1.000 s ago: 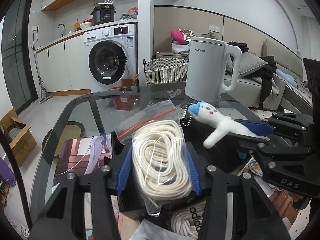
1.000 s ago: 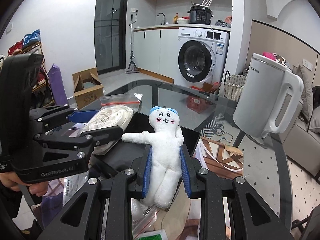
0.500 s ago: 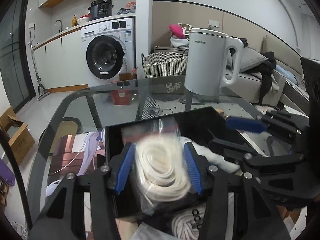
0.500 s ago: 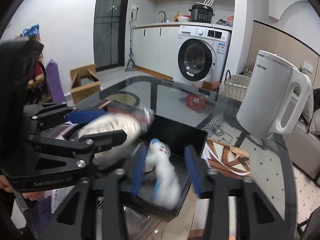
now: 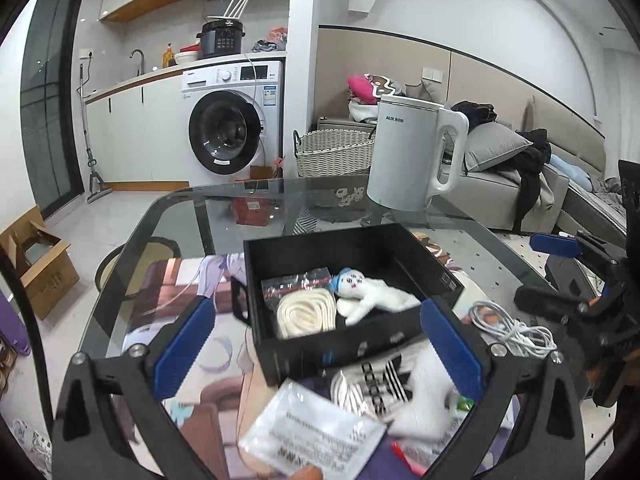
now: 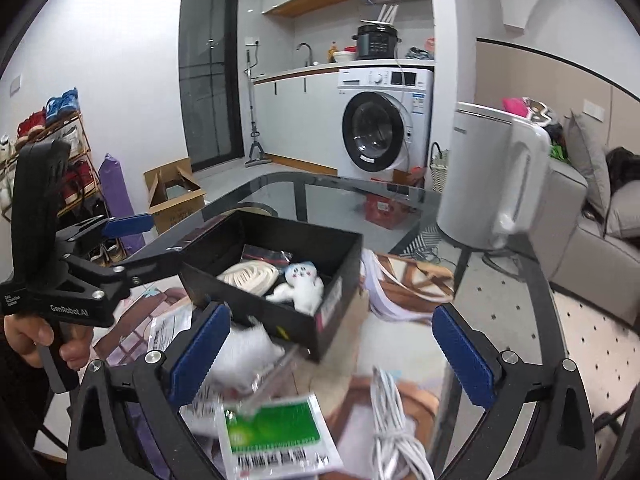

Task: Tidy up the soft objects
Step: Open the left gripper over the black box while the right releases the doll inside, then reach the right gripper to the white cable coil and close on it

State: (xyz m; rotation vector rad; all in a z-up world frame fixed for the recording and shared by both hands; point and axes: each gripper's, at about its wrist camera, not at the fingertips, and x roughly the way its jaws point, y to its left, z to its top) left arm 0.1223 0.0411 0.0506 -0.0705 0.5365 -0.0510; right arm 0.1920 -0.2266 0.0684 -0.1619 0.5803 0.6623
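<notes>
A black box [image 5: 436, 280] [image 6: 340, 276] stands on the glass table. Inside it lie a bagged coil of white rope [image 5: 306, 314] [image 6: 250, 274] and a white plush doll with a blue cap [image 5: 370, 294] [image 6: 300, 284], side by side. My left gripper [image 5: 320, 344] is open and empty, pulled back in front of the box. My right gripper [image 6: 332, 356] is open and empty, also short of the box. An Adidas bag [image 5: 396, 380] and a white printed packet [image 5: 312, 432] lie in front of the box.
A white kettle [image 5: 416, 156] [image 6: 496, 176] stands behind the box. A coiled white cable [image 5: 512, 328] [image 6: 394, 432] lies to the right. A green-labelled packet [image 6: 276, 432] lies near the table's front. A printed mat [image 5: 192, 360] covers the table's left part.
Both grippers opened and let go: the rope bag and the doll dropped into the black box. Both grippers then drew back toward me.
</notes>
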